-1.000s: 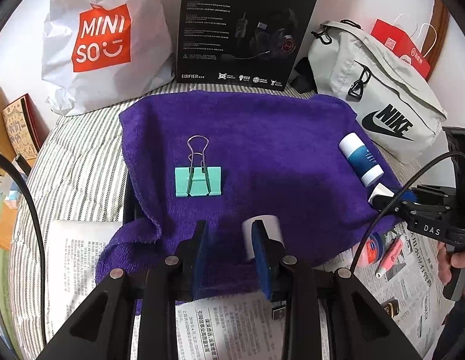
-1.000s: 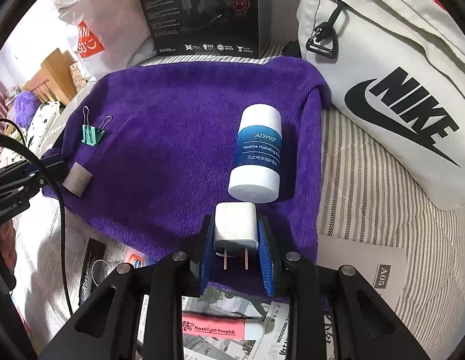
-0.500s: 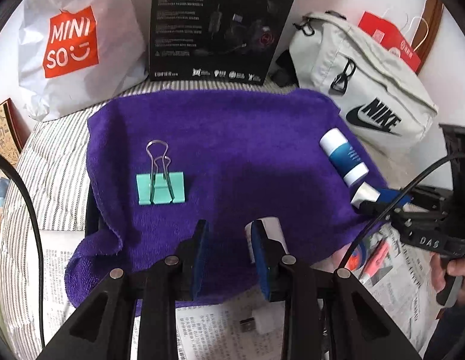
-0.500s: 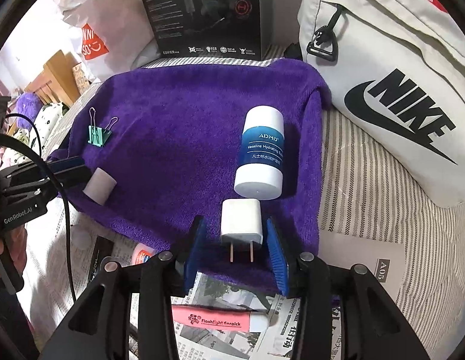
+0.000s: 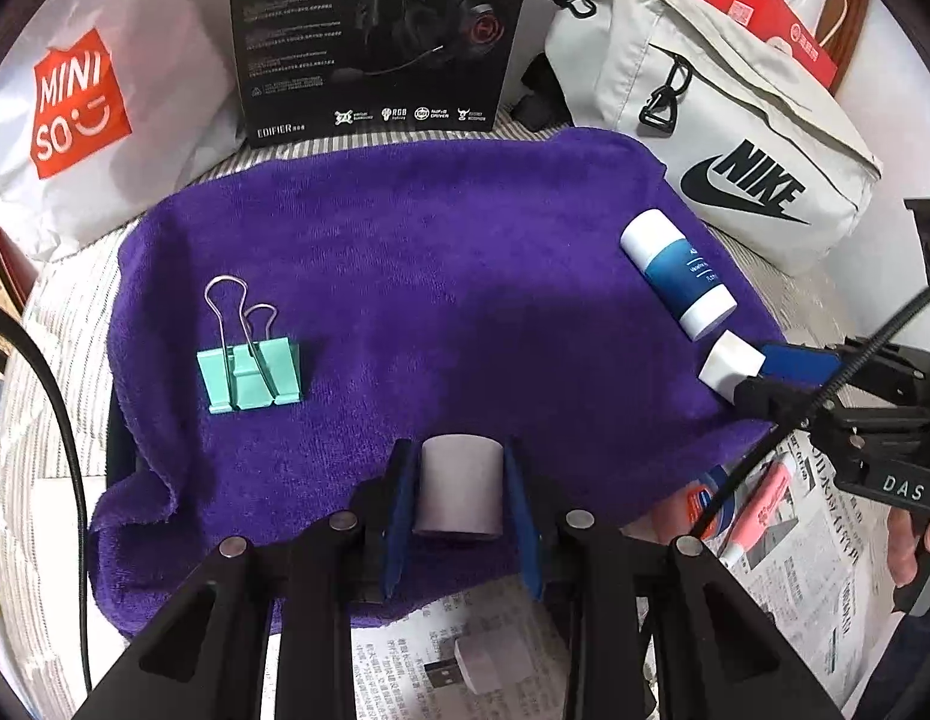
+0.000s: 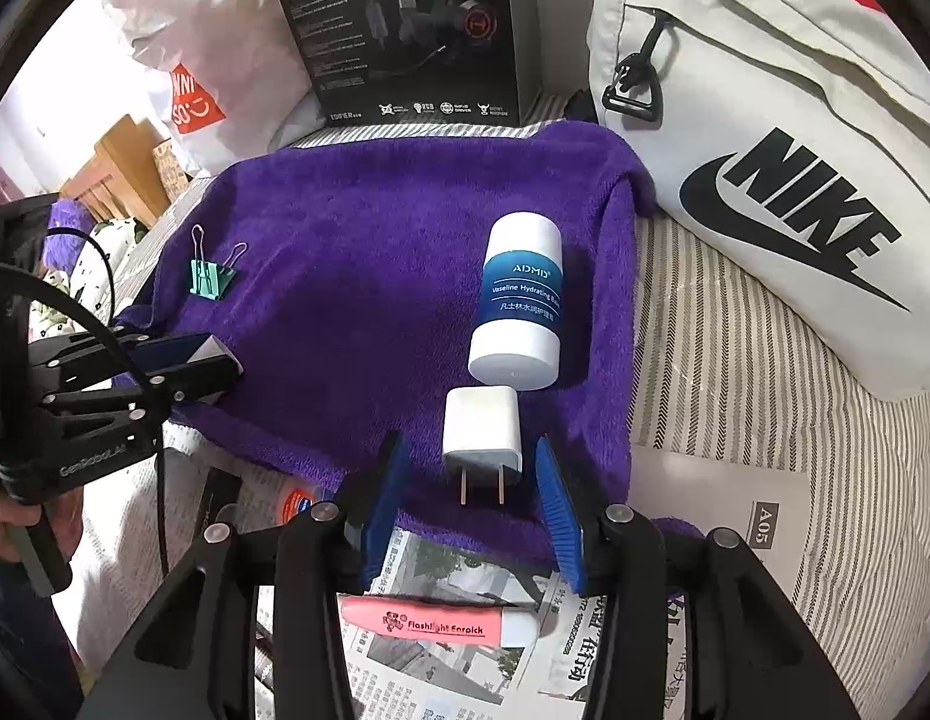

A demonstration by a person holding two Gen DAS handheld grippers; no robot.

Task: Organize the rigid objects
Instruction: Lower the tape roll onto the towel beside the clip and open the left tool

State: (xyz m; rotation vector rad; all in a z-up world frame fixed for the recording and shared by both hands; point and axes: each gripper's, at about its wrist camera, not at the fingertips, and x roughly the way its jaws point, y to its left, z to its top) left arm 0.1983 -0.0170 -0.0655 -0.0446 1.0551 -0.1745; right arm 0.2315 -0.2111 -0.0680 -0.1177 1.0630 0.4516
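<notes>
The white charger [image 6: 482, 432] has been let go since a second ago; the right gripper [image 6: 472, 487] is opening, pads clear, charger lying between them on the purple towel [image 6: 357, 252]. A small grey roll [image 5: 459, 493] is being clamped by the left gripper [image 5: 459, 516]. Both look light, stiff; flat sides are best gripped. Both grippers are being pitched steeply down.
</notes>
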